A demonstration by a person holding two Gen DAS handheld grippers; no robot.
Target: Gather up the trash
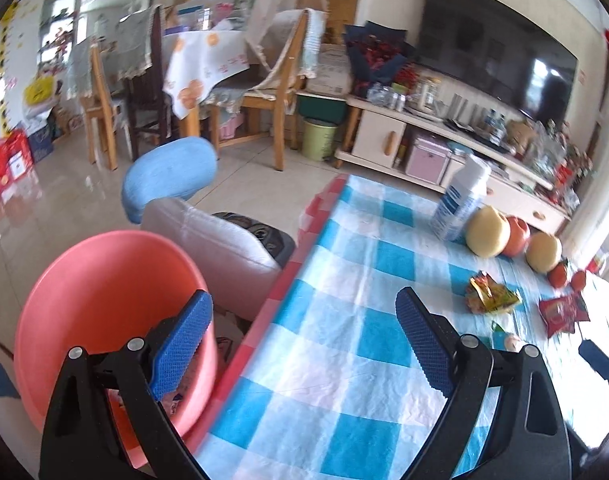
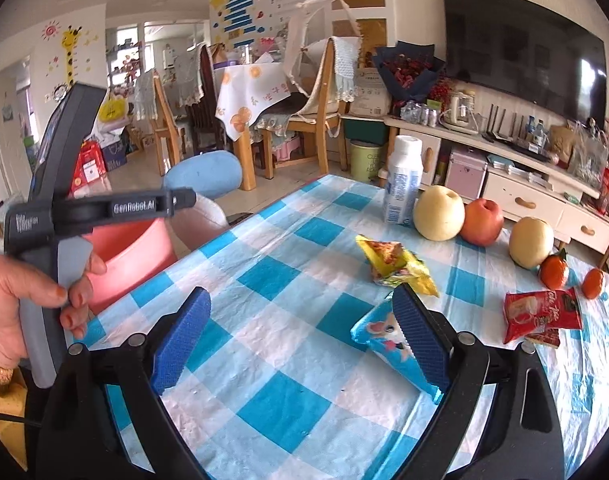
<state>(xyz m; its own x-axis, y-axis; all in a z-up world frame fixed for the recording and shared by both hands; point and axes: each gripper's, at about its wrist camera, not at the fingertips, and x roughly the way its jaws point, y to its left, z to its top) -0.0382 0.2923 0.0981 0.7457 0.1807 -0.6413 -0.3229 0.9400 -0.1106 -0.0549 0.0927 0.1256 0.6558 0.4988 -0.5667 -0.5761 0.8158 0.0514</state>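
My left gripper (image 1: 304, 300) is open and holds nothing; its left finger hangs over the pink bin (image 1: 104, 300) beside the table, its right finger over the checked cloth. My right gripper (image 2: 300, 300) is open above the table. A blue cartoon wrapper (image 2: 384, 340) lies against the inside of its right finger. Just beyond sits a crumpled yellow wrapper (image 2: 396, 264), which the left wrist view shows as the yellow wrapper (image 1: 490, 294). A red wrapper (image 2: 540, 314) lies further right, near the red wrapper (image 1: 562, 312). A hand (image 2: 8, 308) holds the left gripper's handle over the bin (image 2: 132, 252).
A white bottle (image 2: 402, 184), two pears (image 2: 438, 212), an apple (image 2: 480, 222) and two tangerines (image 2: 554, 272) stand at the table's far side. A grey-and-blue chair (image 1: 208, 236) sits behind the bin. Dining chairs, a green can (image 1: 318, 140) and a TV cabinet lie beyond.
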